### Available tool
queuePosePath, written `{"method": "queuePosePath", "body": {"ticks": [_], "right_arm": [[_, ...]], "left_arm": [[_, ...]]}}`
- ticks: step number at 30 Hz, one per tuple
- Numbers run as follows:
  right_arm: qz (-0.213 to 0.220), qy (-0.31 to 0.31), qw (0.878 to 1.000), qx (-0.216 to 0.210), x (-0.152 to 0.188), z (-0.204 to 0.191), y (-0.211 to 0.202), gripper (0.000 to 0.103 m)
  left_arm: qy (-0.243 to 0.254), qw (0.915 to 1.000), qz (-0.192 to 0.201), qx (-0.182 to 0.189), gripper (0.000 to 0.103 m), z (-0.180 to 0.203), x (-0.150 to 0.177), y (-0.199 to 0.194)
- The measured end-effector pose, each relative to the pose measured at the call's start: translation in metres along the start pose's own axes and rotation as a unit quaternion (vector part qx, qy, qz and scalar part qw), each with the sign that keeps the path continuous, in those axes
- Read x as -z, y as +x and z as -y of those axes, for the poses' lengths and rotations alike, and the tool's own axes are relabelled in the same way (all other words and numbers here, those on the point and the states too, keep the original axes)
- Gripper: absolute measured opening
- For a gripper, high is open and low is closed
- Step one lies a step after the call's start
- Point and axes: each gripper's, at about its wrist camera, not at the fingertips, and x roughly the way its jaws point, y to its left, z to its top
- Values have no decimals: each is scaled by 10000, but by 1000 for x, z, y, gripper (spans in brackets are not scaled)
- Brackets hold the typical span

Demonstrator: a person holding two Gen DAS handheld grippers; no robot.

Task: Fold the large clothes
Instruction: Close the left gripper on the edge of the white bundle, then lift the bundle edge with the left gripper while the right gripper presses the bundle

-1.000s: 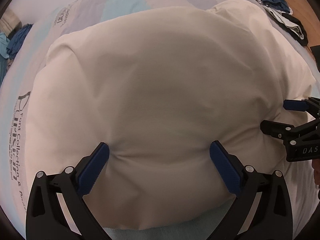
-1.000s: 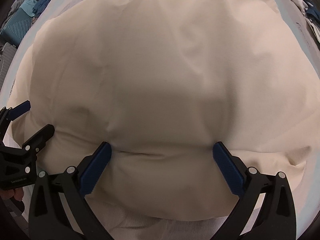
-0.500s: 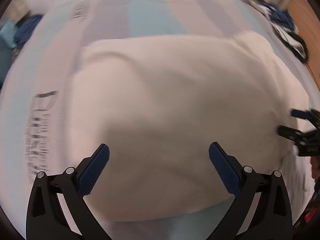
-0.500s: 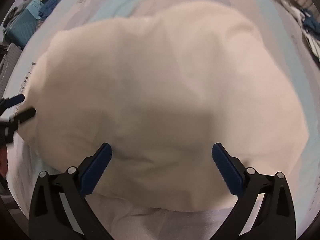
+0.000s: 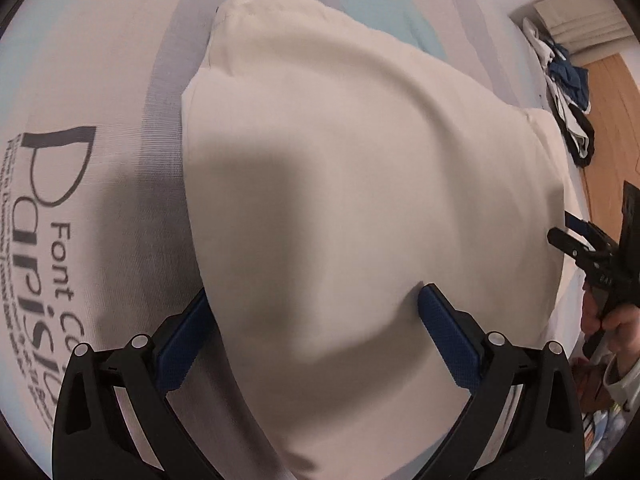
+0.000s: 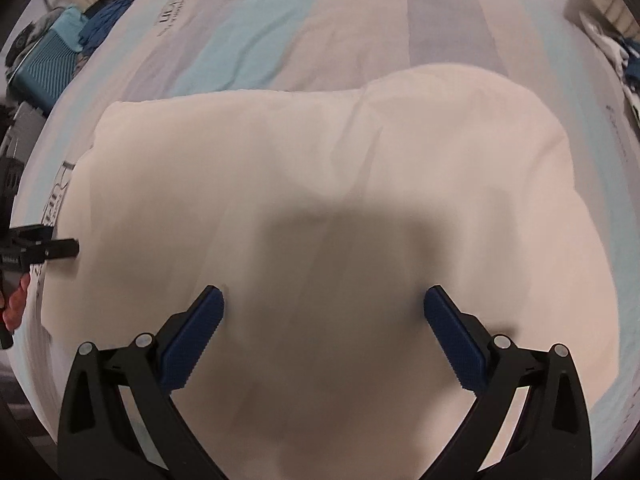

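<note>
Bedroom setting: striped bedspread (image 6: pixel 280 32) in pale blue, grey and white, printed lettering (image 5: pixel 48 240) along its left side, a teal case (image 6: pixel 44 64) off the far left edge, a heap of dark and white clothes (image 5: pixel 568 92) at the far right by a wooden floor.

Cream garment (image 5: pixel 360 200), large, lies folded into a thick slab in the middle of the bed. Which garment it is you cannot tell; no collar or sleeve shows.

Left side: your left gripper (image 5: pixel 316 328) straddles the near left corner of the slab, jaws wide apart, nothing clamped. One blue pad sits outside the left edge against the bedspread, the other rests on top of the cloth.

Right side: your right gripper (image 6: pixel 324 320) hangs over the near middle of the cloth, jaws likewise spread, holding nothing. Whether its pads touch the fabric is unclear.

Handling, as judged:
- Soft and limp; it will sag and drape once lifted.
- Light for its bulk, but several layers deep, so a shallow pinch likely takes only the top layer.
- Matte weave, probably not slippery.
- Not fragile.

Where to hold: take the near edge at its two corners, one gripper each, pads biting through all layers. Avoid the middle, or it will bunch.
</note>
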Motion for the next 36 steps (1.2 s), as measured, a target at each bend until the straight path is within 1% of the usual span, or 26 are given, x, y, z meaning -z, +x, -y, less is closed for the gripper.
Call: {"method": "queuePosePath", "body": {"ticks": [3,5,6,8,10,12,14,16,20,22,23,25,27,28,30,31,33,34,36], "right_arm": [[-39,6,10000,36,0,1,9,96],[-14,-18,10000,64,1,1,11,97],[-17,-17,10000,69,2,1,12,97],[-22,9,10000,68,3,2,16,97],[-64,-2,9999,100,3,1,20,97],[-93,17,9999,124,1,-2,20,97],[27,143,9999,33,-2,-2,16,97],[16,167,9999,25,-2,-3,19,97],[29,99,9998,160,0,-7,23,97],[39,123,9998,142,1,-4,22,97],[44,135,9998,129,1,-5,23,97],[47,121,9998,119,2,-5,24,97],[41,96,9999,98,1,-5,24,97],[38,82,9999,92,2,-4,25,97],[34,48,9999,88,1,-5,26,97],[36,33,9999,88,0,-6,27,97],[39,31,9999,87,-1,-7,28,97],[40,32,9999,92,0,-4,26,97],[50,33,9999,105,0,-4,26,97]], "left_arm": [[-103,9998,51,158,98,-3,-1,4],[-100,9998,56,165,98,3,2,6],[-98,9998,62,164,98,1,-3,4],[-54,9999,63,138,97,9,-5,4],[27,9995,57,296,97,21,-9,5],[163,9988,-8,451,97,34,-14,7],[223,9990,-144,359,97,37,-18,16],[131,9992,-160,338,97,39,-21,22],[-12,9990,-182,412,97,34,-23,24],[-47,9984,-193,537,97,27,-19,19],[-76,9978,-192,622,97,31,-22,20],[-78,9965,-166,811,84,34,-26,18],[-68,9968,-161,779,67,32,-24,17],[-103,9958,-143,896,62,30,-23,15],[-283,9930,-134,1141,48,22,-20,11],[-336,9915,-141,1249,46,21,-20,10],[-349,9892,-164,1412,36,20,-20,10],[-329,9887,-173,1449,35,21,-20,10],[-278,9879,-163,1519,28,25,-21,10]]}}
